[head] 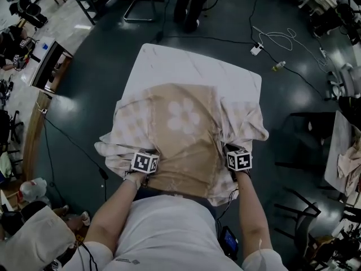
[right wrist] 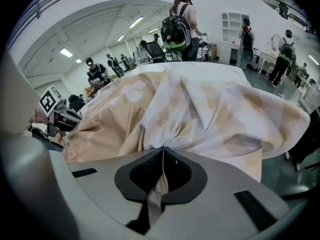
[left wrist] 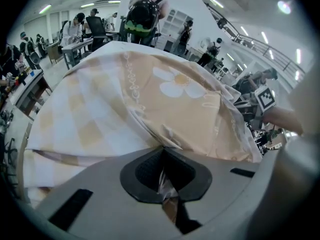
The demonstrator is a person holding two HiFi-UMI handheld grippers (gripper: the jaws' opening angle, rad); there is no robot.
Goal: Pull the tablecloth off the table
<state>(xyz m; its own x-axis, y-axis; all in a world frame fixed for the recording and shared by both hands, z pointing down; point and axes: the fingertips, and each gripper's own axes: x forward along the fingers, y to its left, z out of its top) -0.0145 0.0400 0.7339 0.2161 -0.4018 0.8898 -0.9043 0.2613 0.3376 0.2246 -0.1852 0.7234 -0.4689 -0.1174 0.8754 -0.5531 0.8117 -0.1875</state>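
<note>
Head view, mid-frame: tablecloth (head: 181, 130) bunched toward lower edge, far tabletop (head: 169, 58) uncovered; left tongs (left wrist: 163, 154) and right tongs (right wrist: 163, 156) each pinching a fold of its near hem; mid-pull, seemingly; next, hold both pinches firm and draw evenly toward lower frame.

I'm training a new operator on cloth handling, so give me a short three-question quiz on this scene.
1. True or false: the left gripper is open.
2. Which print shows on the tablecloth? A flower; B fish; C letters.
3. Fill in (near or far): the tablecloth is bunched toward the ___ end of the table.
Key: 1 false, it is shut on the tablecloth; 2 A; 3 near.
</note>
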